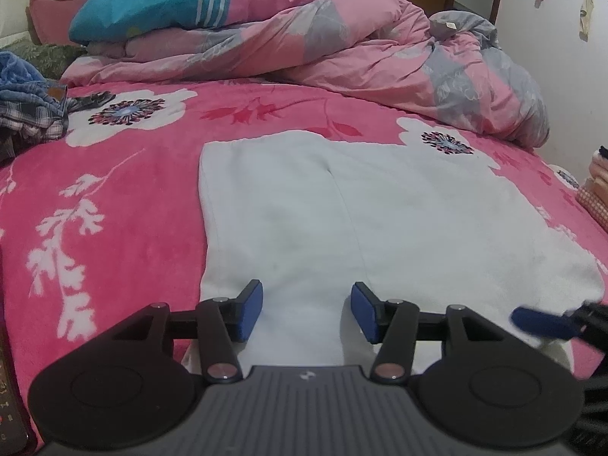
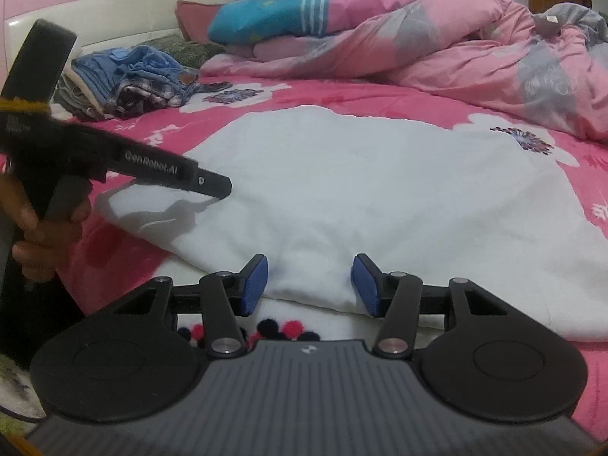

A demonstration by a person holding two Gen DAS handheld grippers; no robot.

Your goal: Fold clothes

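A white garment lies spread flat on the pink floral bed cover, with a seam running down its middle. My left gripper hovers open over the garment's near edge, its blue pads apart with only flat cloth below them. In the right wrist view the same white garment fills the middle. My right gripper stands open at its near hem, and a slight bulge of cloth sits between the pads untouched. A hand holds the left gripper over the garment's left corner.
A heap of blue and plaid clothes lies at the far left of the bed. A crumpled pink and grey quilt and a teal bundle fill the back. Stacked folded items sit at the right edge near the wall.
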